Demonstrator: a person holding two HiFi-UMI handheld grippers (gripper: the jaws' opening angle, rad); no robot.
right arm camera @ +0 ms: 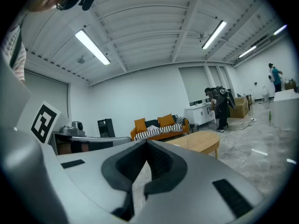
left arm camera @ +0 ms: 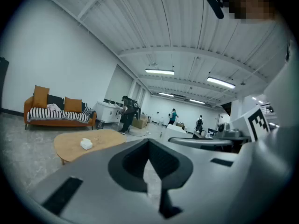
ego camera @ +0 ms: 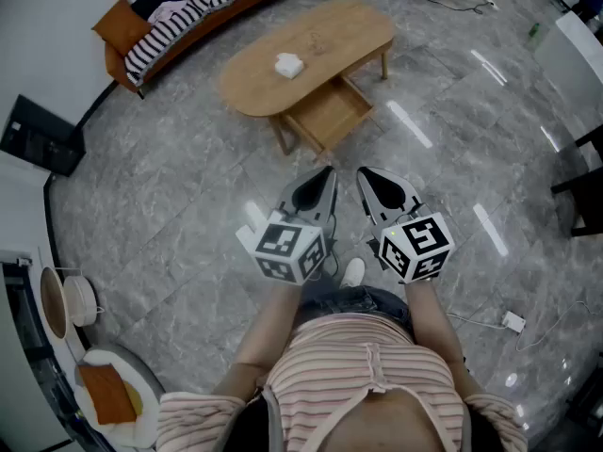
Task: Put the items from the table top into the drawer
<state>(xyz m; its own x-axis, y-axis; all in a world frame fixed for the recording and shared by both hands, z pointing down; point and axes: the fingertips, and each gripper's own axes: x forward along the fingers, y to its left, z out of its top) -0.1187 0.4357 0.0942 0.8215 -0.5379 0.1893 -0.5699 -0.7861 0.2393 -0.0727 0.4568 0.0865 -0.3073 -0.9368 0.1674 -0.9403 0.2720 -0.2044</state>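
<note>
Open light-wood drawer point(ego camera: 330, 113) at five o'clock of the oval wooden tabletop point(ego camera: 330, 31), which bears a small white crumpled wad point(ego camera: 288, 64); left tool point(ego camera: 327, 172) and right tool point(ego camera: 363, 173) both pinched closed.

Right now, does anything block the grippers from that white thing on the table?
Nothing visible: only bare floor separates the left gripper and right gripper from the white item on the coffee table.
</note>
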